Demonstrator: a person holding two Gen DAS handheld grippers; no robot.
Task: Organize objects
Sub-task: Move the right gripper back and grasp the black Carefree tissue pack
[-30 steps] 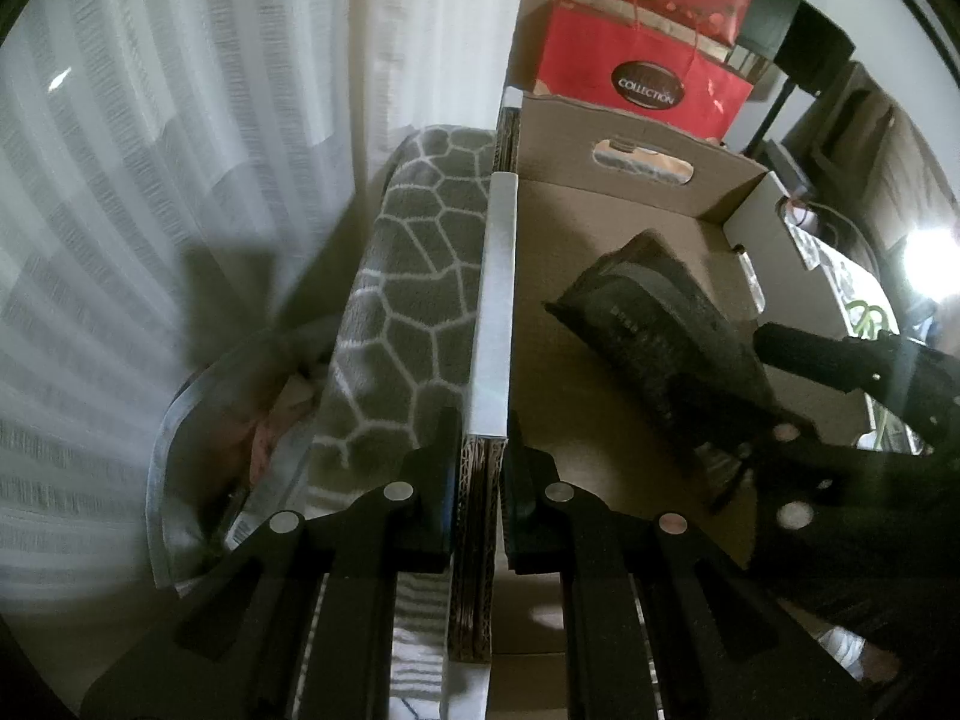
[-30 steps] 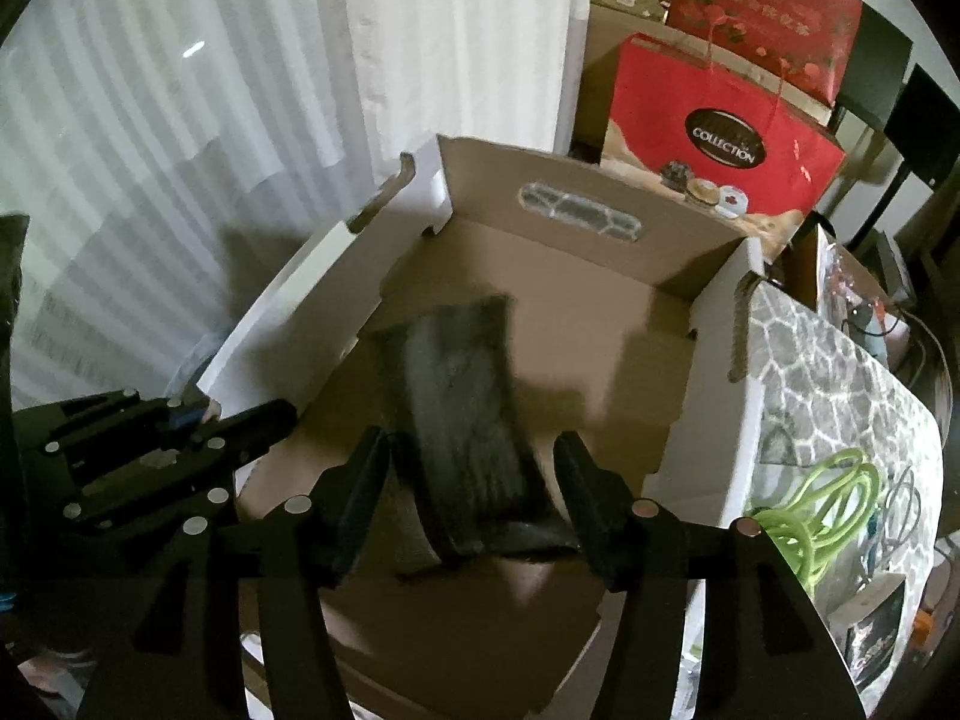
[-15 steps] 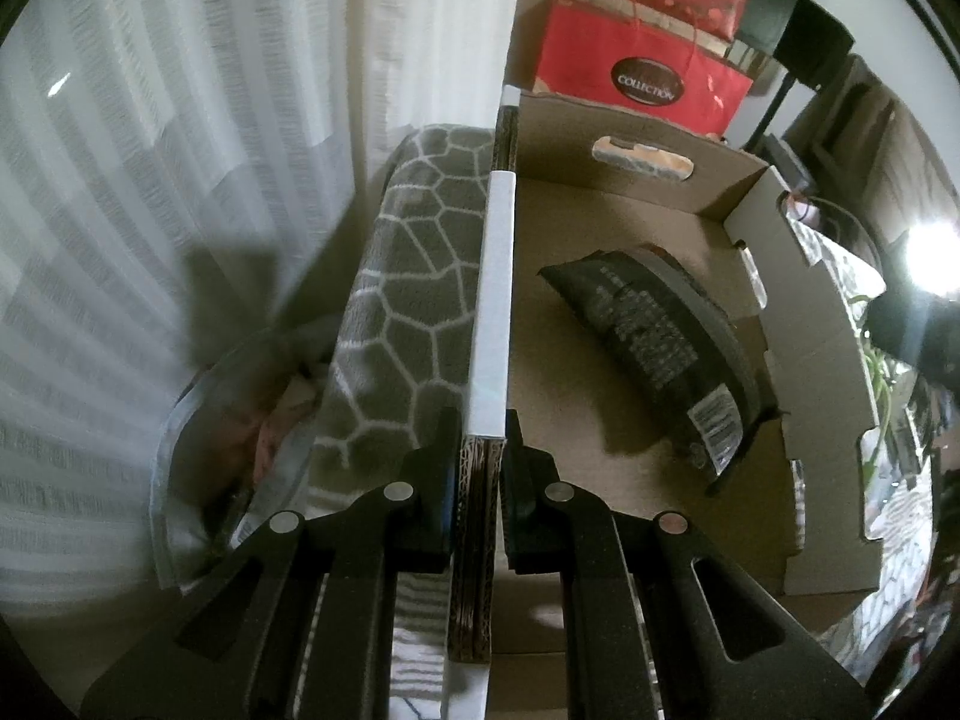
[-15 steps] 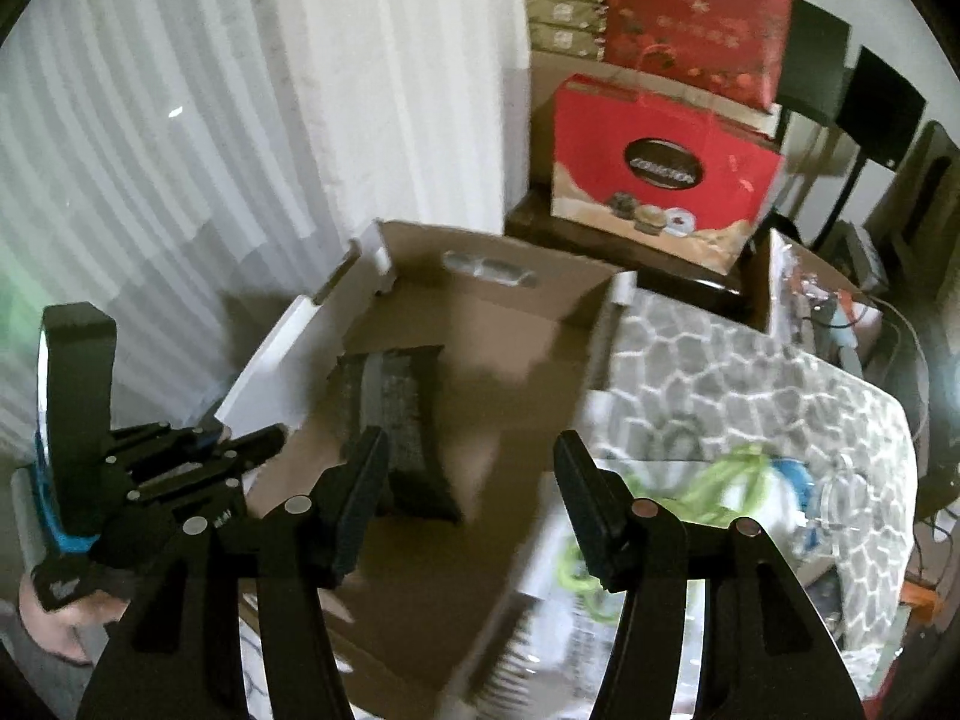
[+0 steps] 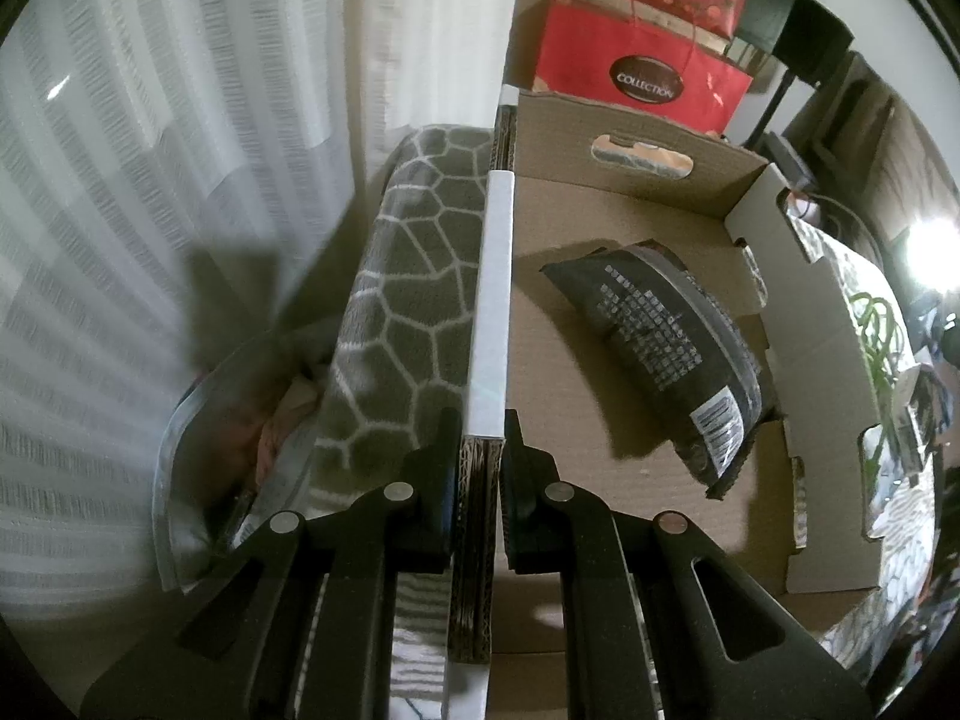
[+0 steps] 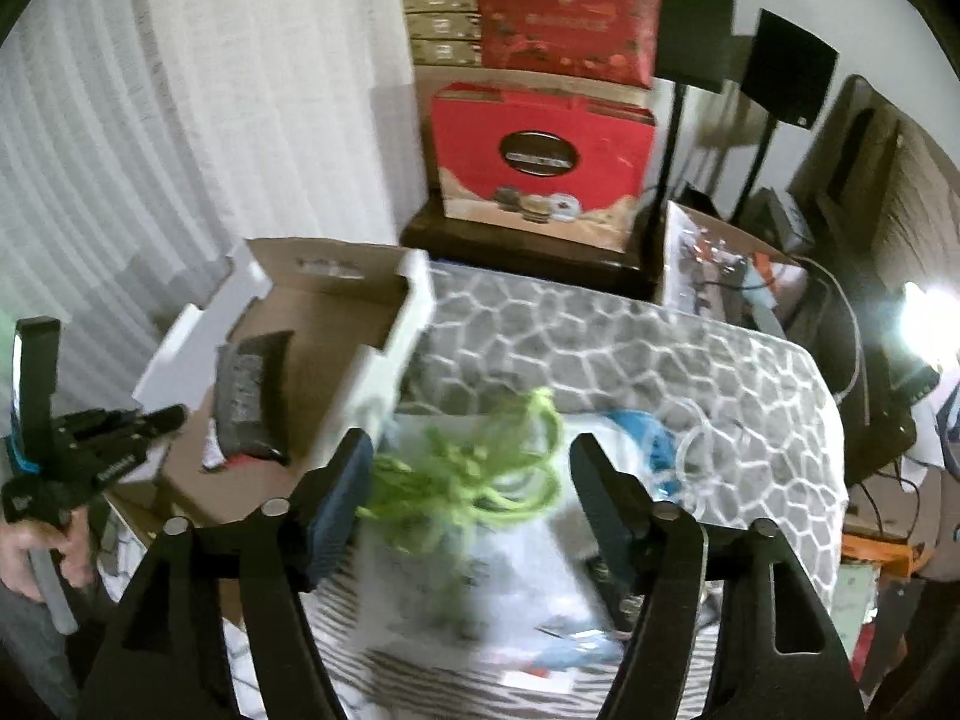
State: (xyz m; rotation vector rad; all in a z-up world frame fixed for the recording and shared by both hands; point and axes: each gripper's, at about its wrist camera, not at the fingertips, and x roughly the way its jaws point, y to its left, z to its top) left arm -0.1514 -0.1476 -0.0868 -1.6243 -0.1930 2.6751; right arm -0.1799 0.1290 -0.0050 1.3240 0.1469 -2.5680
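A cardboard box [image 5: 606, 228] sits on a grey patterned blanket [image 6: 600, 348]. A black packet [image 5: 666, 336] lies inside it; it also shows in the right wrist view [image 6: 246, 384]. My left gripper [image 5: 477, 456] is shut on the box's left wall [image 5: 495, 300]; the gripper also shows in the right wrist view [image 6: 120, 426]. My right gripper [image 6: 471, 480] is open and empty above a bright green coiled cord [image 6: 474, 474] lying on white bags to the right of the box [image 6: 336, 306].
A red gift bag [image 6: 540, 150] and stacked boxes stand behind the box. White curtains [image 5: 150, 150] hang at the left. A clear bag with clothes [image 5: 240, 420] lies left of the blanket. Blue and white cables [image 6: 654, 444] lie beside the green cord.
My right gripper let go of the black packet, left it in the box, and moved back and right to above the green cord. My left gripper stayed clamped on the box wall.
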